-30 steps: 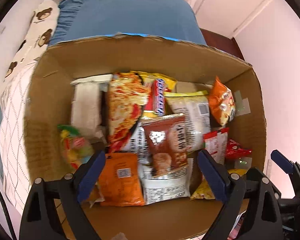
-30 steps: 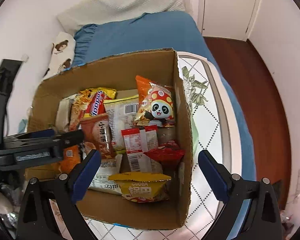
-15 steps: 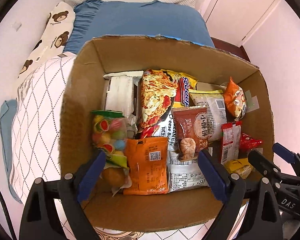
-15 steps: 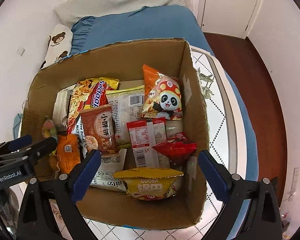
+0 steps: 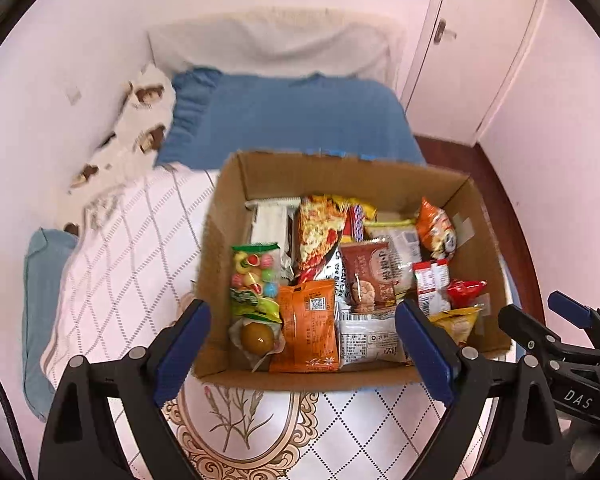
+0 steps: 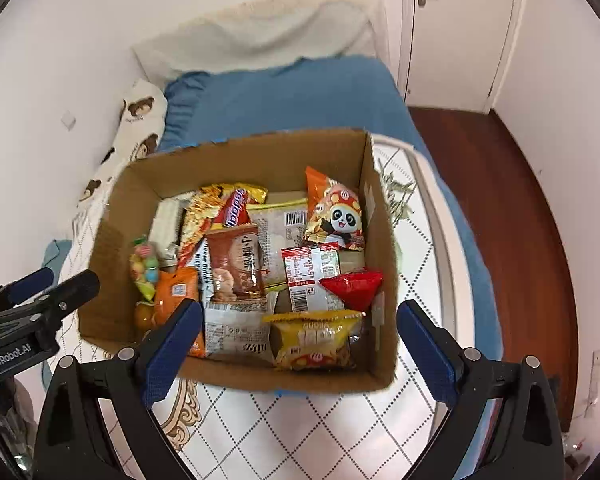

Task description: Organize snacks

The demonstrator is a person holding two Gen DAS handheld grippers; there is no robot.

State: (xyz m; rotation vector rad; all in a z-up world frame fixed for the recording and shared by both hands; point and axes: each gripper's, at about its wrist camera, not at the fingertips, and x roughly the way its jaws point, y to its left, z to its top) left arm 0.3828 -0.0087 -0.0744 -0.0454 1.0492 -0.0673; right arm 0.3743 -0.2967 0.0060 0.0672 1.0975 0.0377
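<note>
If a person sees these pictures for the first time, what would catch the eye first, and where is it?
Probably the open cardboard box in the middle, on a diamond-patterned white cover and crowded with bright snack packets. The panda packet leans at its far right corner, and a bag of coloured candy balls lies along its left side. Both the left gripper and the right gripper are open, empty, in front of the box.

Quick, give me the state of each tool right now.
Left tool: open, holding nothing, above the near edge of the cardboard box.
Right tool: open, holding nothing.
</note>
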